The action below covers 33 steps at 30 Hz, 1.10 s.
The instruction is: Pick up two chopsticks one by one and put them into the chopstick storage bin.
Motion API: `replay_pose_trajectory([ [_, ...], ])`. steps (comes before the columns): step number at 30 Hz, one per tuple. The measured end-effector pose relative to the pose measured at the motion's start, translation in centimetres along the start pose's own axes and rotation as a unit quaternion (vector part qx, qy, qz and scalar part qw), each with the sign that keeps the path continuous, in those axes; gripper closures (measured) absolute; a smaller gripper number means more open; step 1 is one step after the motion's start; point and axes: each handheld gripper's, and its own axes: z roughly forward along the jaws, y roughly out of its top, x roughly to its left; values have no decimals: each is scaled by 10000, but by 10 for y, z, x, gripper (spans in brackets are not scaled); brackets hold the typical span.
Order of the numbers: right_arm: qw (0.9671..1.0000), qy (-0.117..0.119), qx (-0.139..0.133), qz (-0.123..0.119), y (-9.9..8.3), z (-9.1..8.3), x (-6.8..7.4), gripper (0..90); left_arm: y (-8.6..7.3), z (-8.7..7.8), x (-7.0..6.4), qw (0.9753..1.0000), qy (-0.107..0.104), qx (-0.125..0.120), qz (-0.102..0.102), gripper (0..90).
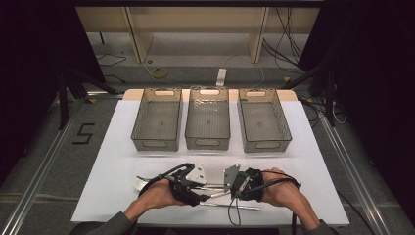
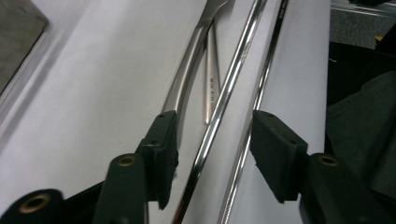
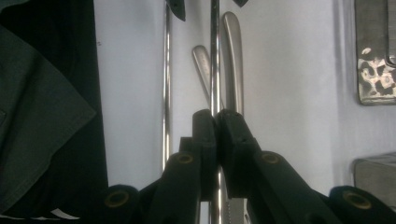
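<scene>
two hands are meeting low at the near edge of the white mat (image 1: 112,161), each carrying a gripper, jaws pointing inward toward each other. the right gripper (image 3: 215,122) is pinching a thin shiny steel rod (image 3: 215,56) between its black pads, jaws pressed together on it with no gap showing; the rod is running straight away from the jaws toward the far left gripper. in the high view the right gripper (image 1: 234,188) is sitting just right of the middle, and the left gripper (image 1: 204,188) just left of it, the two nearly touching. the left gripper (image 2: 212,144) is standing spread, its pads wide apart, and the same rod (image 2: 233,70) is passing through the open gap without either pad closing on it. a second thin rod (image 2: 264,88) is lying alongside, nearer the mat's near edge, and two flat cutlery handles (image 2: 187,79) are lying on the mat just beside the rods, on the side toward the bins. three empty grey mesh bins (image 1: 207,117) are sitting in a row across the far half of the mat, well apart from the grippers, leaving a bare white strip between them and the hands. the mat's left and right parts are lying open. a dark sleeve (image 3: 42,121) is hanging just beyond the near edge.
</scene>
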Motion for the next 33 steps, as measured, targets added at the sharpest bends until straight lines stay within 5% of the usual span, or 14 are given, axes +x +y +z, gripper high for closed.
replay_pose_trajectory([
  [9,9999,70,-17,-86,1,2,3,857,5,0,-3,9997,-26,23,257,763],
  [17,9995,137,-96,-256,-2,0,3,843,7,-4,-9,9976,-227,104,650,842],
  [20,9993,81,-269,-227,-4,-1,0,814,9,-7,-10,9980,-215,77,593,855],
  [22,9987,50,-484,144,-8,-7,-4,672,7,-9,-7,9987,-138,82,479,856],
  [23,9987,50,-484,144,-8,-7,-4,672,6,-10,-5,9989,-56,97,449,856],
  [25,9954,-190,-811,482,-10,-14,-8,542,4,-14,1,9996,114,51,242,856],
  [27,9932,-225,-950,634,-11,-16,-9,522,4,-16,2,9997,170,4,149,857],
  [33,9780,-283,-1627,1275,-19,-26,-12,413,-3,-28,19,9975,607,-77,-365,857],
])
